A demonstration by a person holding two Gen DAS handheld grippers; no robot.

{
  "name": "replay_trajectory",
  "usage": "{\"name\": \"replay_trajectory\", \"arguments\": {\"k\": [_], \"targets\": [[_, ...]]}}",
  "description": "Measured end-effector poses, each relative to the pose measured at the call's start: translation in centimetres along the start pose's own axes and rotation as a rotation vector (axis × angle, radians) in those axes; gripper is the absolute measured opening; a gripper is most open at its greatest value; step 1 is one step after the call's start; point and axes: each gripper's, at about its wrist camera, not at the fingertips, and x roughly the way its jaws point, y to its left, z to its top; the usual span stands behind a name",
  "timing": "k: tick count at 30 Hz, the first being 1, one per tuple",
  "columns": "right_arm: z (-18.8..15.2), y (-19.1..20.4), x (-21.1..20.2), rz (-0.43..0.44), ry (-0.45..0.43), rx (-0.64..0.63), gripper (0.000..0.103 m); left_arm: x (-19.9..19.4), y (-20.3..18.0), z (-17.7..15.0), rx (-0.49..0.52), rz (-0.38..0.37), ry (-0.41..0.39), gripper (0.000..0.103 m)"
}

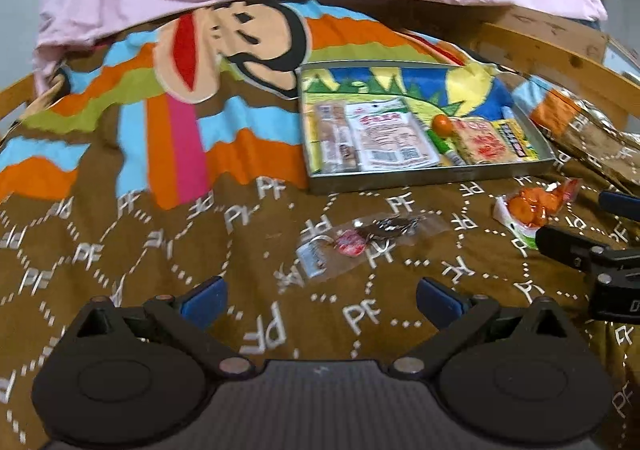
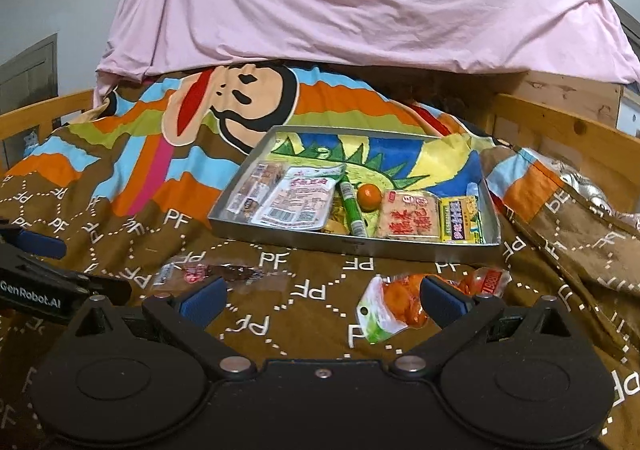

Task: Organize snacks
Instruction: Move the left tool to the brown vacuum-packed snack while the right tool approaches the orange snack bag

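Both tools gape wide and empty: left tool lower center below clear snack packet, right tool flanking orange snack bag, metal tray mid-frame holding 6 snacks.

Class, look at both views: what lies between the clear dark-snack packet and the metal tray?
Only bare brown blanket separates the packet from the tray, clearest in the right wrist view.

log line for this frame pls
left gripper: open, empty | right gripper: open, empty | tray: part-filled | loose: clear packet, orange packet
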Motion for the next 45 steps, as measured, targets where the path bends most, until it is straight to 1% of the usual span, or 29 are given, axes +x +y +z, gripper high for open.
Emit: {"name": "replay_trajectory", "arguments": {"k": [3, 9, 11, 13, 15, 16, 19, 21, 23, 25, 28, 33, 35, 39, 45], "targets": [[-0.7, -0.7, 0.5, -0.013, 0.021, 0.013, 0.102, 0.9, -0.2, 0.9, 0.043, -0.021, 0.014, 0.103], [-1.5, -2.4, 1.6, -0.016, 0.054, 0.048, 0.102, 2.9, -0.5, 2.8, 0.061, -0.061, 0.084, 0.103], [-1.7, -2.9, 2.1, -0.019, 0.063, 0.057, 0.102, 3.8, -0.9, 3.6, 0.109, -0.072, 0.122, 0.103], [-1.9, -3.6, 2.6, -0.005, 0.068, 0.074, 0.102, 4.8, -1.6, 4.2, 0.173, -0.071, 0.165, 0.103], [-2.1, -4.3, 3.4, 0.021, 0.071, 0.089, 0.102, 5.8, -2.4, 4.8, 0.256, -0.071, 0.213, 0.103], [-2.1, -4.4, 3.6, 0.025, 0.072, 0.093, 0.102, 6.2, -2.8, 5.1, 0.294, -0.065, 0.223, 0.103], [-2.4, -5.2, 4.6, 0.039, 0.085, 0.103, 0.102, 7.4, -3.3, 5.4, 0.337, -0.064, 0.223, 0.103], [-2.5, -5.8, 5.0, 0.045, 0.105, 0.124, 0.102, 8.6, -3.4, 5.6, 0.348, -0.065, 0.241, 0.103], [-2.6, -6.2, 5.2, 0.058, 0.106, 0.143, 0.102, 9.7, -3.5, 5.7, 0.37, -0.073, 0.252, 0.103], [-2.6, -6.5, 5.2, 0.071, 0.097, 0.153, 0.102, 10.6, -3.5, 6.0, 0.4, -0.095, 0.25, 0.103], [-2.6, -7.0, 5.7, 0.088, 0.106, 0.172, 0.102, 11.9, -3.7, 6.3, 0.452, -0.15, 0.269, 0.103], [-2.6, -7.8, 6.5, 0.115, 0.112, 0.213, 0.102, 14.1, -4.3, 6.4, 0.539, -0.229, 0.331, 0.103], [-2.5, -8.1, 7.0, 0.111, 0.116, 0.217, 0.102, 14.7, -4.3, 6.5, 0.555, -0.267, 0.349, 0.103], [-2.1, -8.5, 8.7, 0.105, 0.15, 0.232, 0.102, 16.0, -3.6, 6.8, 0.537, -0.328, 0.382, 0.102], [-0.6, -8.4, 12.5, 0.102, 0.166, 0.272, 0.102, 16.7, -2.5, 6.7, 0.5, -0.362, 0.371, 0.103]]}}
